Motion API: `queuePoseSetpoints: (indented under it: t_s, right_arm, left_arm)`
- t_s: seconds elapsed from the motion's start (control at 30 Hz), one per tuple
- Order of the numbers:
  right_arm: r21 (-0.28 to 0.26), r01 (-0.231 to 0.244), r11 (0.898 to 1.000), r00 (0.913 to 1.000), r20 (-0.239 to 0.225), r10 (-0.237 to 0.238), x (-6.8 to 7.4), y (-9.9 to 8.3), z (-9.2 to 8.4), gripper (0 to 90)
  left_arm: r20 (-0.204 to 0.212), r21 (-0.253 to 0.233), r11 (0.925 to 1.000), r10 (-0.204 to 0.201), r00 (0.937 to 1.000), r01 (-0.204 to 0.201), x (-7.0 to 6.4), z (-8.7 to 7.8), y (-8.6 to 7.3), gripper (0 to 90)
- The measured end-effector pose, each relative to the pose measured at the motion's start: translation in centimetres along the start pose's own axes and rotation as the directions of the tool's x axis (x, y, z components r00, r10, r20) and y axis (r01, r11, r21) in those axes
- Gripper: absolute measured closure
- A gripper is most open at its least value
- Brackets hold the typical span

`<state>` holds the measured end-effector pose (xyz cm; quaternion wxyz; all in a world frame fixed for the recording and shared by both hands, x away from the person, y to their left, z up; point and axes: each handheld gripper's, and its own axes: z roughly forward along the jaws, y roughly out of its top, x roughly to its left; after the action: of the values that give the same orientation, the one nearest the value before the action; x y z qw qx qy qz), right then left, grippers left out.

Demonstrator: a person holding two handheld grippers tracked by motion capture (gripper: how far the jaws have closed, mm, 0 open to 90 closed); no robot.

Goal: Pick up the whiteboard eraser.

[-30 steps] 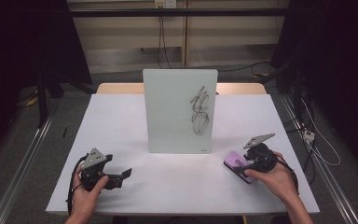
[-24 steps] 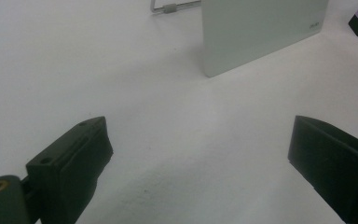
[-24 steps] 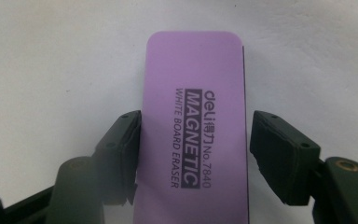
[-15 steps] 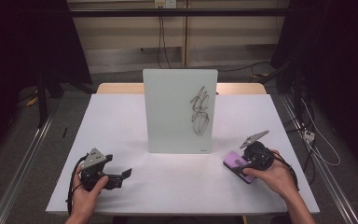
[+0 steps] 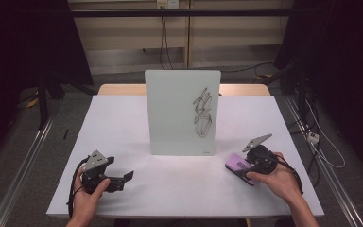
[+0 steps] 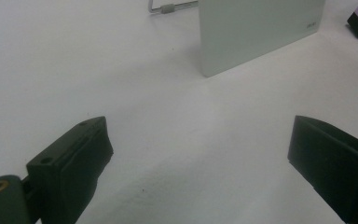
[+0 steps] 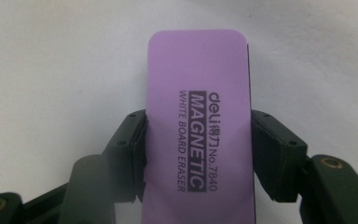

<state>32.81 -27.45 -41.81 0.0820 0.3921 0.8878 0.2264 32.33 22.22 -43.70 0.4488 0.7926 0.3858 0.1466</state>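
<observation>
Erasers: one (image 7: 199, 140), clamped by right gripper (image 7: 198, 154) | whiteboards: one (image 5: 182, 112) | left gripper (image 6: 200, 168) wide

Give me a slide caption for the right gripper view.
Right gripper clamps a purple whiteboard eraser by its long sides on the white table.

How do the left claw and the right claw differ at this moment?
The left claw stands wide open with nothing between its jaws; the right claw is shut on the purple eraser, its jaws having just closed on its sides. In the high view the left claw sits at the table's near left, apart from the whiteboard; the right claw is at the near right. Both are hand-held, low over the table.
</observation>
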Motion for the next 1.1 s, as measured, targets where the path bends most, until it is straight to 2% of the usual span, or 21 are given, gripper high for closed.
queuePoseSetpoints:
  t_s: [0.1, 0.2, 0.43, 0.53, 0.67, 0.73, 0.83, 0.9, 1.1]
  right_arm:
    - [-0.056, -0.001, 0.998, 1.0000, -0.001, 0.001, 0.0, -0.2, -0.4, 41.6]
    - [-0.131, -0.002, 0.991, 1.0000, -0.005, 0.001, 0.0, -0.4, -0.7, 41.6]
    - [-0.227, 0.035, 0.973, 0.9991, 0.033, -0.028, 1.0, -0.1, -0.7, 41.6]
    - [-0.265, 0.051, 0.963, 0.9986, 0.026, -0.045, 1.5, 0.3, -0.7, 41.7]
    - [-0.310, 0.064, 0.949, 0.9976, -0.007, -0.070, 2.2, 0.8, -0.8, 41.7]
    - [-0.318, 0.050, 0.947, 0.9976, -0.029, -0.063, 2.4, 1.0, -0.8, 41.7]
    - [-0.341, 0.049, 0.939, 0.9968, -0.043, -0.068, 2.7, 1.2, -0.9, 41.7]
    - [-0.356, 0.059, 0.933, 0.9963, -0.038, -0.077, 2.9, 1.4, -1.0, 41.7]
    - [-0.372, 0.063, 0.926, 0.9954, -0.044, -0.085, 3.0, 1.7, -1.0, 41.7]
  left_arm:
    - [-0.001, -0.003, 1.0000, -0.003, 1.0000, 0.003, 0.0, -0.1, 0.0, 5.6]
    - [0.002, -0.012, 0.9999, -0.004, 1.0000, 0.004, 0.0, -0.2, -0.1, 5.6]
    - [-0.004, -0.011, 0.9999, -0.011, 0.9999, 0.011, 0.1, -0.4, -0.1, 5.6]
    - [-0.006, -0.016, 0.9997, -0.017, 0.9998, 0.017, 0.1, -0.6, -0.2, 5.6]
    - [-0.007, -0.009, 0.9999, -0.012, 0.9999, 0.012, 0.1, -0.6, -0.2, 5.6]
    - [-0.007, -0.011, 0.9999, -0.010, 0.9999, 0.010, 0.1, -0.6, -0.2, 5.6]
    - [-0.012, -0.016, 0.9998, -0.010, 0.9999, 0.010, 0.1, -0.7, -0.2, 5.6]
    - [-0.018, -0.015, 0.9998, -0.010, 0.9998, 0.009, 0.2, -0.9, -0.3, 5.6]
    - [-0.029, -0.018, 0.9995, -0.025, 0.9993, 0.024, 0.5, -1.0, -0.4, 5.6]
